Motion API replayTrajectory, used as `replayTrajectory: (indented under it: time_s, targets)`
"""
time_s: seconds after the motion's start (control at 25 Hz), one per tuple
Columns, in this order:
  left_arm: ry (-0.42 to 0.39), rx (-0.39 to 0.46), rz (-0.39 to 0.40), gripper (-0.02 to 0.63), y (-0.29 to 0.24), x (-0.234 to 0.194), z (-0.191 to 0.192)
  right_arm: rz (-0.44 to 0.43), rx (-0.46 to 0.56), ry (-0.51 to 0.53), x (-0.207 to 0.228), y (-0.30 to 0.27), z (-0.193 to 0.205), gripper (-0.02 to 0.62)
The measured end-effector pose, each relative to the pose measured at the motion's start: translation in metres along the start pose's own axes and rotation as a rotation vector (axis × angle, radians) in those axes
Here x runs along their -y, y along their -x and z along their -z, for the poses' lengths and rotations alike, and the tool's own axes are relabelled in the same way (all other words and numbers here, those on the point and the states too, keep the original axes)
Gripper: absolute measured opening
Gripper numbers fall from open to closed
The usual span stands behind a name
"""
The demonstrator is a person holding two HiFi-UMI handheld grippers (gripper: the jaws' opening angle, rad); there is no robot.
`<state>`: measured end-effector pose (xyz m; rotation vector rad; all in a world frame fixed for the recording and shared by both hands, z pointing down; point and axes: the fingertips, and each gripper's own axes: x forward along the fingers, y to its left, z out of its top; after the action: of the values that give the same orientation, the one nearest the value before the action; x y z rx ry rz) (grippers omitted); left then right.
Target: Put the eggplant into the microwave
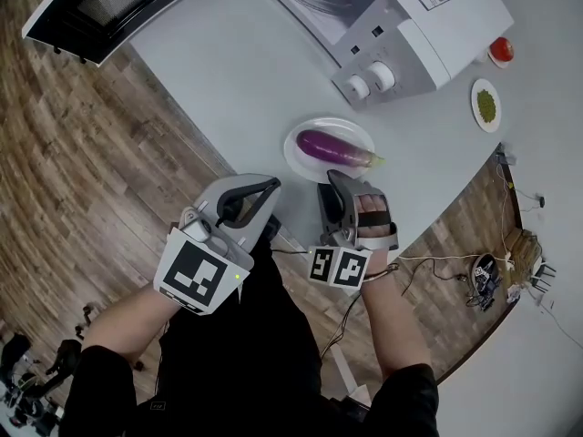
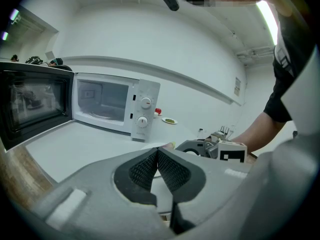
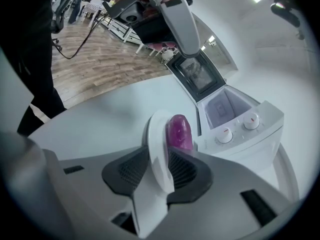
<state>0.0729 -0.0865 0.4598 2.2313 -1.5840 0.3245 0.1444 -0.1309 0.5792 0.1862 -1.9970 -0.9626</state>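
Observation:
A purple eggplant (image 1: 335, 147) lies on a white plate (image 1: 298, 156) on the white table, in front of the microwave (image 1: 410, 35), whose door (image 1: 100, 7) is swung wide open to the left. My right gripper (image 1: 335, 178) is at the plate's near edge. In the right gripper view the plate's rim (image 3: 157, 151) stands between the two pads, the eggplant (image 3: 180, 131) just beyond; the right gripper (image 3: 159, 166) is open around the rim. My left gripper (image 1: 264, 189) hovers at the table's near edge, left of the plate, shut with nothing in it (image 2: 157, 156).
A small dish of green bits (image 1: 486, 105) and a red object (image 1: 500, 51) sit right of the microwave. Cables and gear (image 1: 483, 276) lie on the floor beyond the table's right edge. Wooden floor (image 1: 82, 153) borders the table on the left.

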Motion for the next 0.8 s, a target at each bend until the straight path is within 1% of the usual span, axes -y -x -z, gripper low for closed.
replayTrajectory:
  time_s: [0.24, 0.48, 0.8]
  targets:
    - [0.012, 0.003, 0.010, 0.008, 0.002, -0.008, 0.003, 0.036, -0.021, 0.031, 0.002, -0.008, -0.010, 0.111]
    - [0.007, -0.004, 0.023, 0.008, 0.003, -0.012, 0.004, 0.059, -0.054, 0.072, 0.000, -0.014, -0.013, 0.068]
    - [0.001, -0.007, 0.029, 0.008, 0.005, -0.017, 0.003, 0.066, -0.077, 0.058, 0.001, -0.019, -0.011, 0.032]
